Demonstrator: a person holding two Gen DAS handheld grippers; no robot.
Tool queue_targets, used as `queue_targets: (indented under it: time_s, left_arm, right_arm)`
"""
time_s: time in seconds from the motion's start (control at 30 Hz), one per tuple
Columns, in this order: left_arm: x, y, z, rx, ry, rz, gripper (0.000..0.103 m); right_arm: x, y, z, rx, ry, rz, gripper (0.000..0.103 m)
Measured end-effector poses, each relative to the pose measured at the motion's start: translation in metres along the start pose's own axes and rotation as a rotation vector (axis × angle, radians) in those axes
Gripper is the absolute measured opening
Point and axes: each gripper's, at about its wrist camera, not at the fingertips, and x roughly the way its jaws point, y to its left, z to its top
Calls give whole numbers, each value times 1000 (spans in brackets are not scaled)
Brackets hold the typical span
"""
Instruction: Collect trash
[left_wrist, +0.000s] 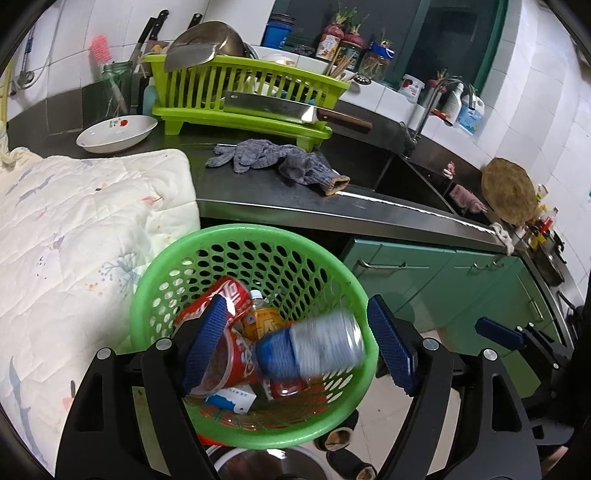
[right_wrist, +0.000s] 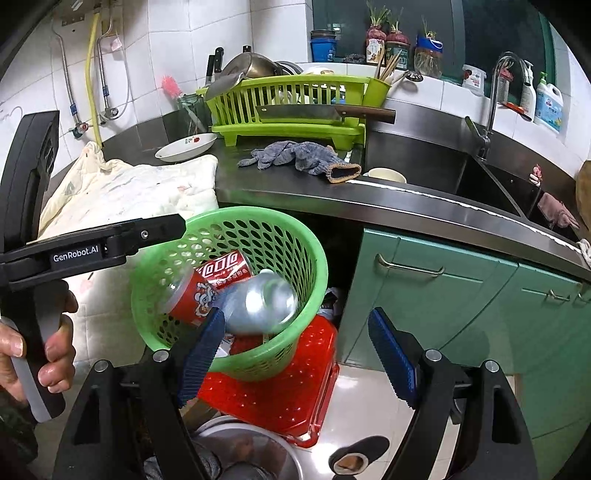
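From the left wrist we see our left tongs spread, a blurred blue-and-silver can loose between them over the green basket of trash.

From the right wrist, our right tongs spread, pinching nothing, beside the basket below the table.

Black gripper frames, ribbed blue pads, silver screws.
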Motion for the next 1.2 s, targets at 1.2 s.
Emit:
queue_targets:
  time_s: [1.2]
  left_arm:
    - [-124, 75, -35, -73, -69, 273, 93]
  right_arm:
    - [-17, 80, -2, -42, -8, 150, 86]
